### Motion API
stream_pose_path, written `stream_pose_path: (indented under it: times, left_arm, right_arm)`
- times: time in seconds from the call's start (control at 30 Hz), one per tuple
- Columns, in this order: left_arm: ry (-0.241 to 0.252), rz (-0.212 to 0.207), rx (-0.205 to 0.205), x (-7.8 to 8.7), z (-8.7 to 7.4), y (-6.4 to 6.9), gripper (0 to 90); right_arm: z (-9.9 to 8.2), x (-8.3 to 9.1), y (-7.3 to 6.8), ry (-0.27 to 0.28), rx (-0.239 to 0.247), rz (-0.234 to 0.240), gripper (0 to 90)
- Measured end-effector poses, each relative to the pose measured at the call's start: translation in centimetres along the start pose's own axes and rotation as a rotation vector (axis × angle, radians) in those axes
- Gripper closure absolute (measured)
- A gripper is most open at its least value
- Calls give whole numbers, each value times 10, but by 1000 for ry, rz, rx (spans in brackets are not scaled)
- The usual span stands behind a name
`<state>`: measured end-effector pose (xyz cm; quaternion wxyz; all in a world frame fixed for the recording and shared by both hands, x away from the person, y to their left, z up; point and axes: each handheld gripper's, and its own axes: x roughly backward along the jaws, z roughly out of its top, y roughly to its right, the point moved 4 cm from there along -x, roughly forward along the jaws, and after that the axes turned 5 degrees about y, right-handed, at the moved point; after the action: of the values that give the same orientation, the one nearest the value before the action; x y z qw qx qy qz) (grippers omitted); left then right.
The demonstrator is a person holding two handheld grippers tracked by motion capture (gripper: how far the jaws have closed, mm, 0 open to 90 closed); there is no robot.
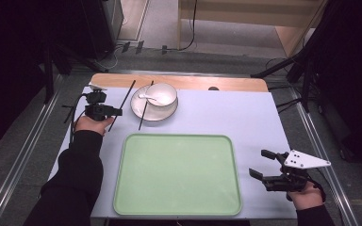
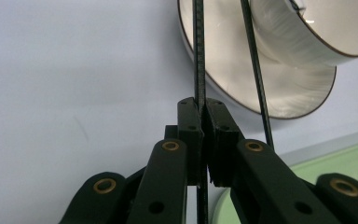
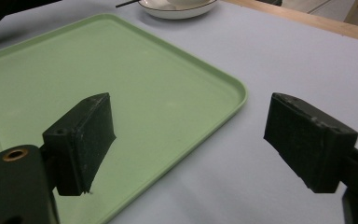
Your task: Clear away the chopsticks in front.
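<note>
I had the left gripper point(image 1: 115, 112) clamped on one black chopstick point(image 1: 123, 101) lifted just left of the plate point(image 1: 136, 109), its twin point(image 1: 144, 110) leaning on that rim, right gripper point(image 1: 264, 165) idle with jaws apart, so I judged a level carry to the green tray point(image 1: 176, 174) best.

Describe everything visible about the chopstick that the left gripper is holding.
The chopstick is thin, straight and black, with a finely ridged stretch seen in the left gripper view. The left gripper has its jaws shut on it, partway along its length. It slants up and away over the pale tablecloth, left of the plate, and is apart from the second chopstick.
</note>
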<state>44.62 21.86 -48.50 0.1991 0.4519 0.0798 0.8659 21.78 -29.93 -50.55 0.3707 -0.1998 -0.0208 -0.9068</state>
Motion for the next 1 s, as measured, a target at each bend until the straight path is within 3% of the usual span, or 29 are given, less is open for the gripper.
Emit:
stream_pose_path:
  times: [0.13, 0.27, 0.57, 1.0]
  left_arm:
    - [11, -16, 13, 8, -12, -5, 865]
    - [3, -29, -5, 17, -25, -3, 865]
    - [12, -48, -56, 43, -51, 11, 865]
    - [33, -83, -77, 66, -84, 33, 864]
  right_arm:
    - [0, -1, 0, -2, 0, -1, 164]
    - [1, -1, 1, 3, -2, -1, 164]
    - [3, -4, 0, 9, 0, 12, 165]
    - [6, -8, 1, 12, 6, 18, 165]
